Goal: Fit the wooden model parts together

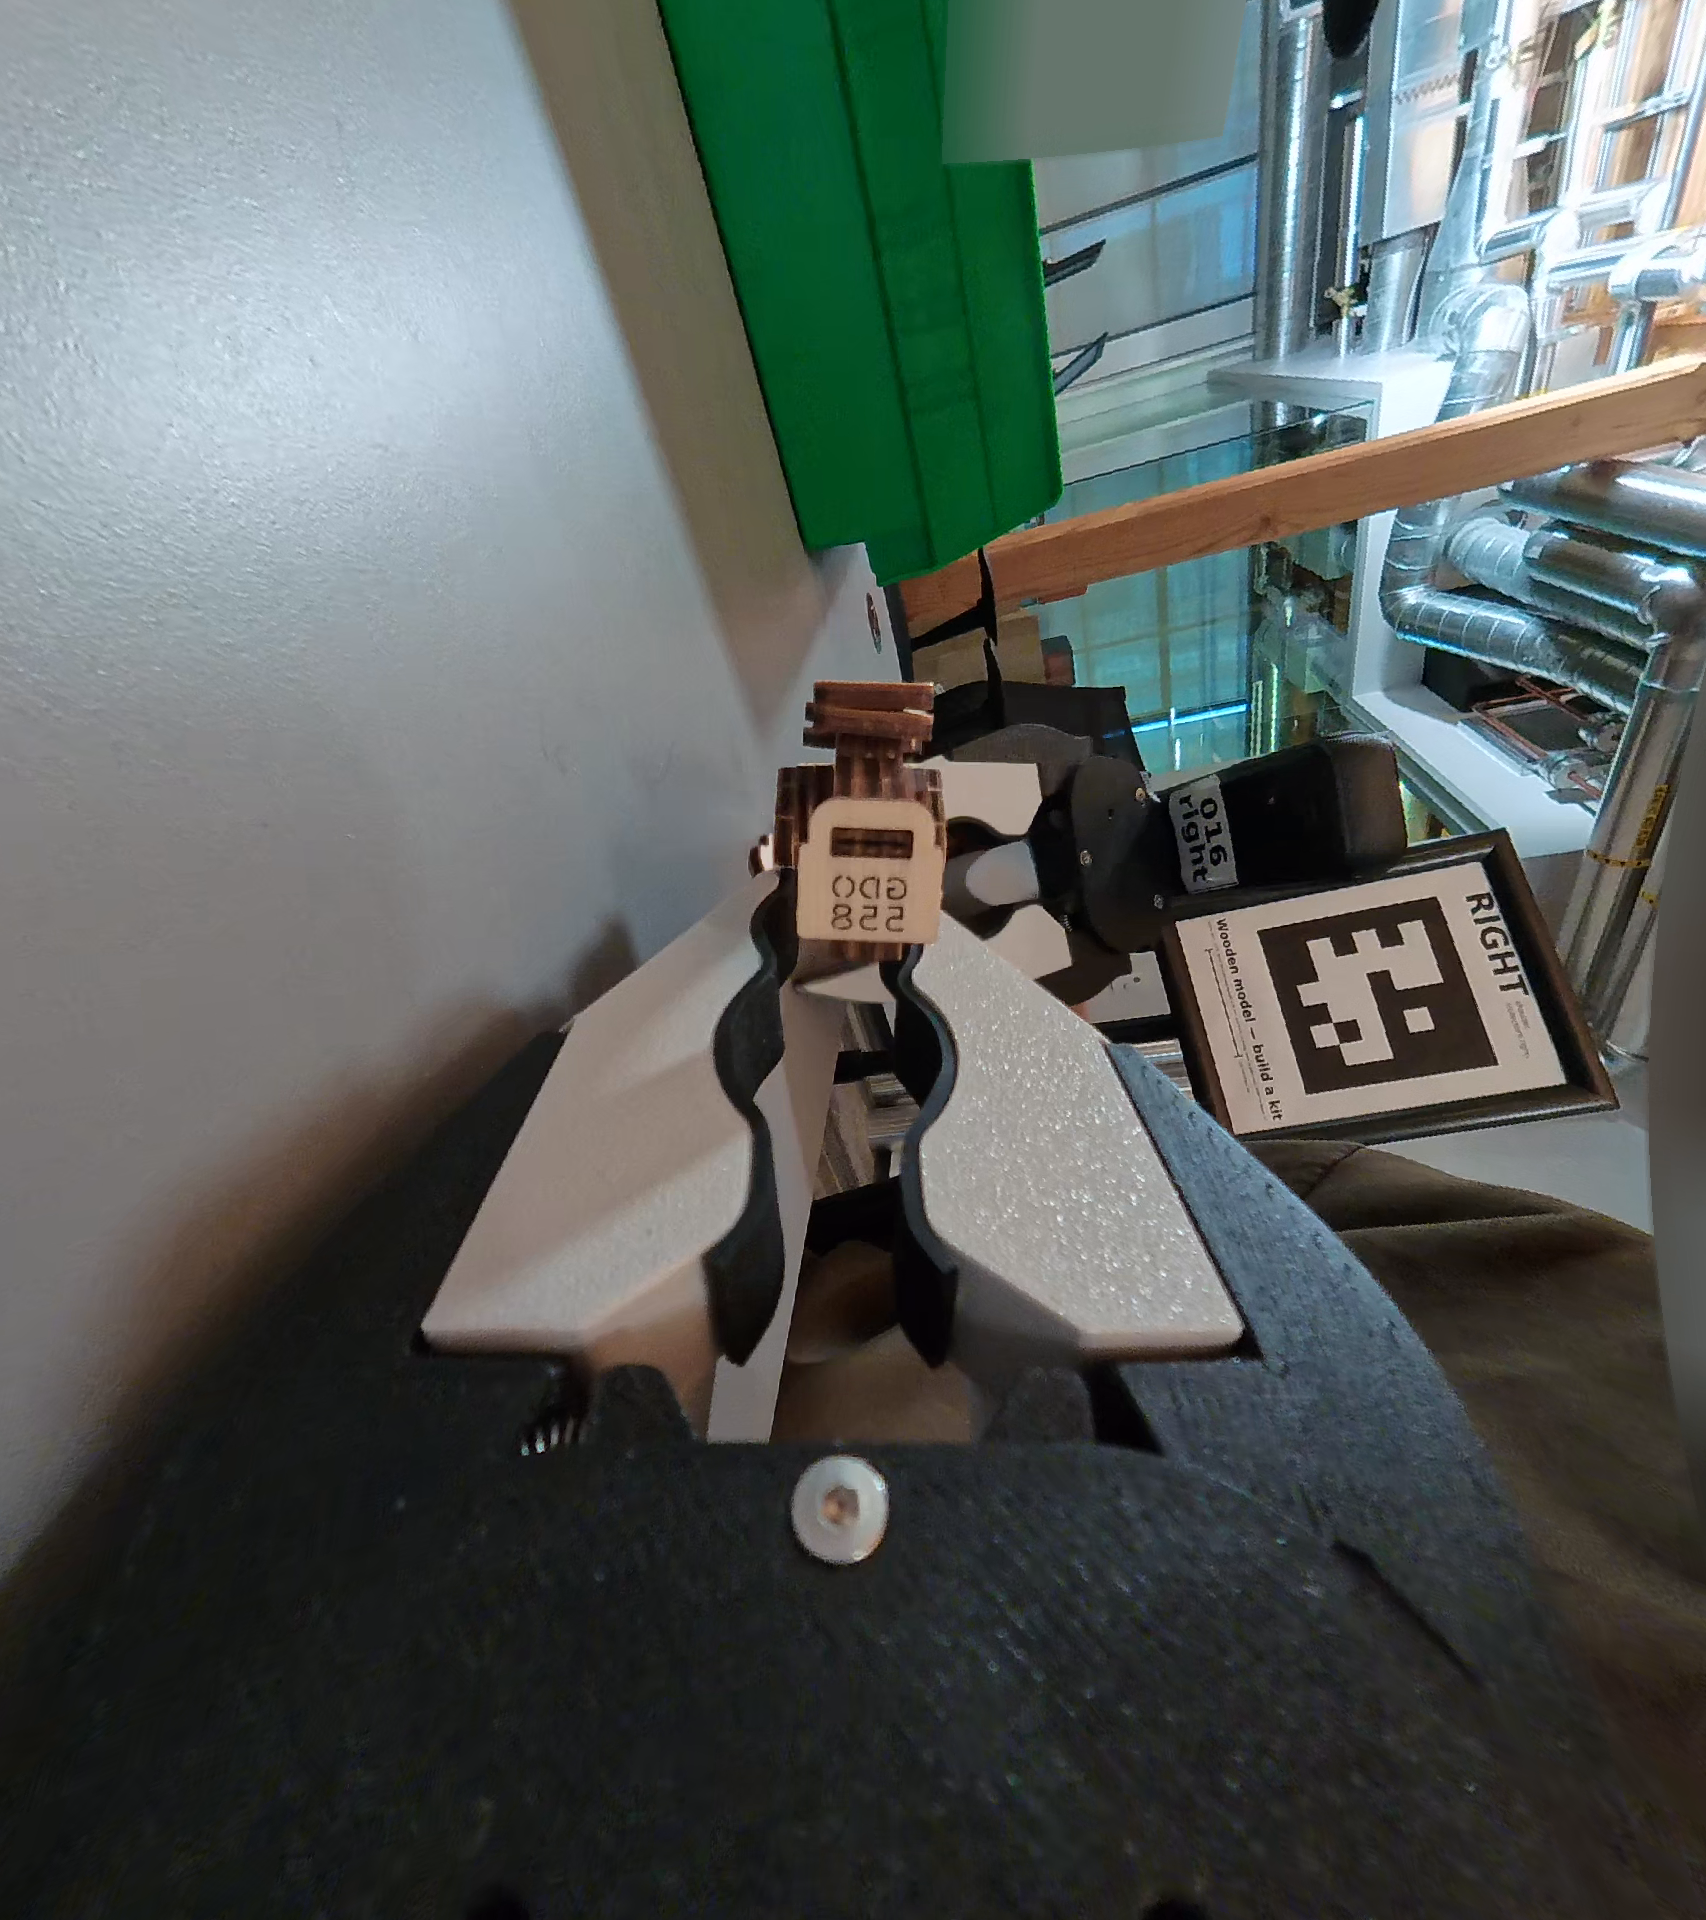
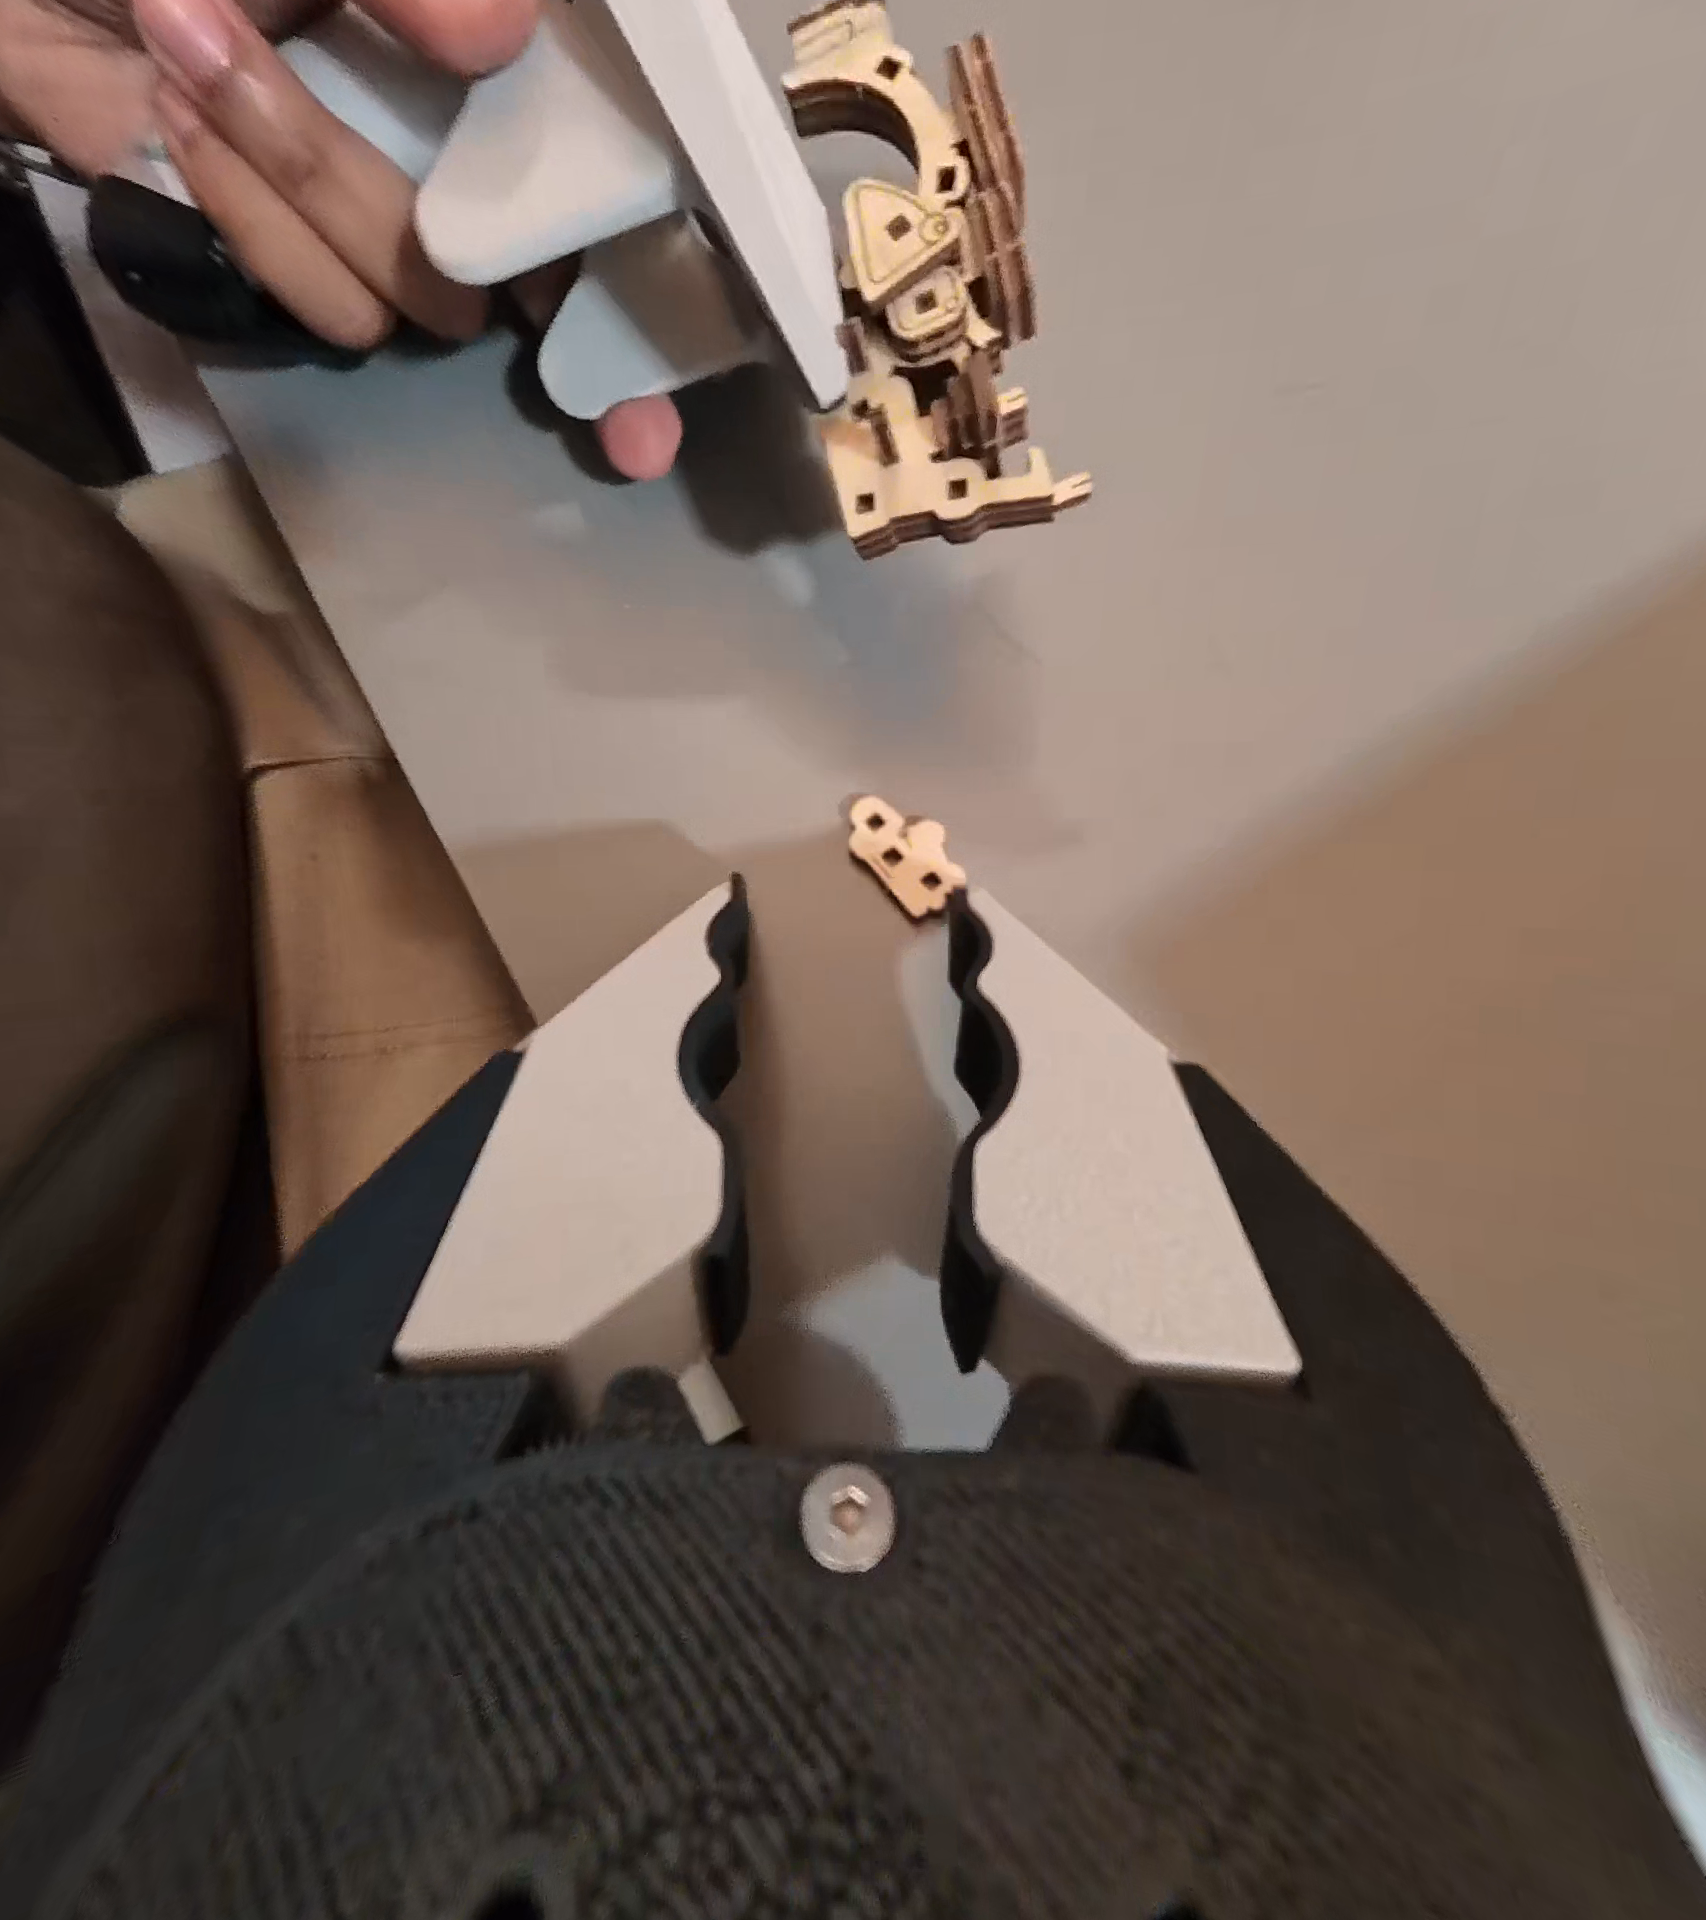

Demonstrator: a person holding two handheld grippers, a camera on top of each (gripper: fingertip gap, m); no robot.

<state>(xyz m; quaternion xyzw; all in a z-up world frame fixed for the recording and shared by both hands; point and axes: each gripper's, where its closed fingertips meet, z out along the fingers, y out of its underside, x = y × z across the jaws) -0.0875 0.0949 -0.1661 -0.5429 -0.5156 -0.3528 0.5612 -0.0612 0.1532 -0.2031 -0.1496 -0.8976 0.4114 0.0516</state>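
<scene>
My left gripper is shut on the half-built wooden model and holds it in the air, tilted. The model also shows in the right wrist view, gripped by the left gripper's grey fingers with a hand on its handle. A small flat wooden part lies on the grey table. My right gripper is open and empty, its right fingertip just short of that part. The right gripper also shows beyond the model in the left wrist view.
A framed marker card stands at the right. A green bin sits behind the model. A wooden rail and metal ducts lie beyond. A tan surface borders the table on the left.
</scene>
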